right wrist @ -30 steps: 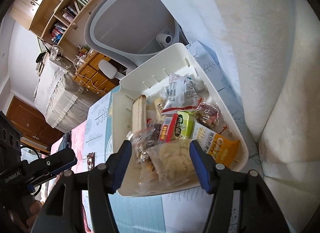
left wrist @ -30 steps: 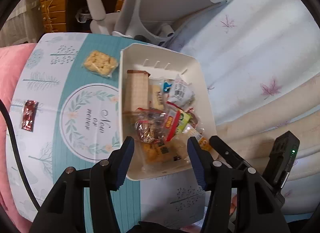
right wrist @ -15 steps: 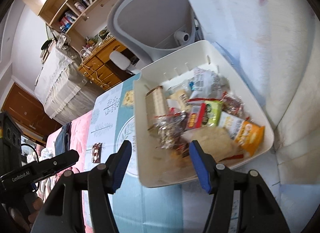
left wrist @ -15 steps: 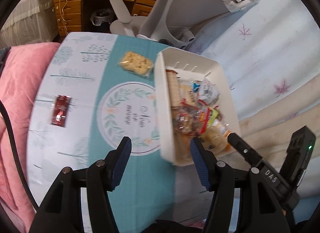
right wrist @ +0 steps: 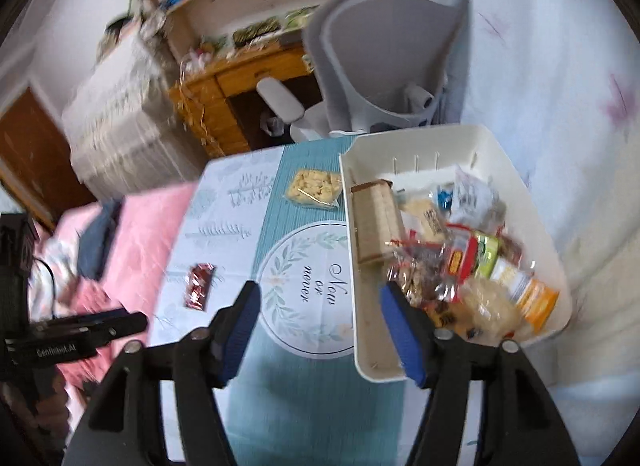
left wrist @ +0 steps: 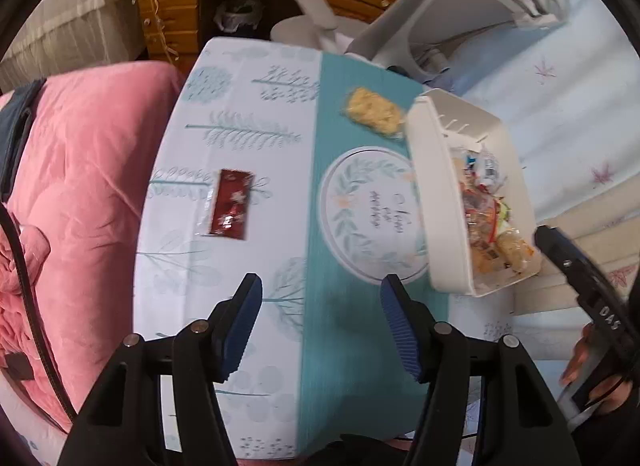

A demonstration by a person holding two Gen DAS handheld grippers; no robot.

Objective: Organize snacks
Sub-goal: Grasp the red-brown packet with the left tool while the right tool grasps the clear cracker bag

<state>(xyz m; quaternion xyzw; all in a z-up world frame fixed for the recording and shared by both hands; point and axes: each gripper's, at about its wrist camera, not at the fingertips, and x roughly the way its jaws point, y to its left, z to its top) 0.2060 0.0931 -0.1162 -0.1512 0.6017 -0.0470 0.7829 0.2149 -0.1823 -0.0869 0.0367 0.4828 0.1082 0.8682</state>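
Ahead of left claw (left wrist: pixel 321 297), spread wide, empty: patterned tablecloth (left wrist: pixel 240 113), red packet (left wrist: pixel 231 209) upper left, snack bin (left wrist: pixel 436 201) right. Right claw (right wrist: pixel 316 308) wide, empty; bin (right wrist: pixel 520 169) right, yellow snack (right wrist: pixel 314 185) ahead, desk (right wrist: pixel 240 81), chair (right wrist: pixel 384 49) beyond.

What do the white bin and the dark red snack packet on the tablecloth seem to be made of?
White bin: apparently rigid moulded plastic, matte, with smooth rounded rim and slotted wall. Dark red snack packet: probably glossy plastic film, given its bright glints and clear sealed edge.

Open worktop (right wrist: pixel 236 201) lies between the red packet (right wrist: pixel 199 286) and the white bin (right wrist: pixel 520 169) (crammed with snacks), with only the yellow cracker pack (right wrist: pixel 316 184) just beside the bin's far corner.
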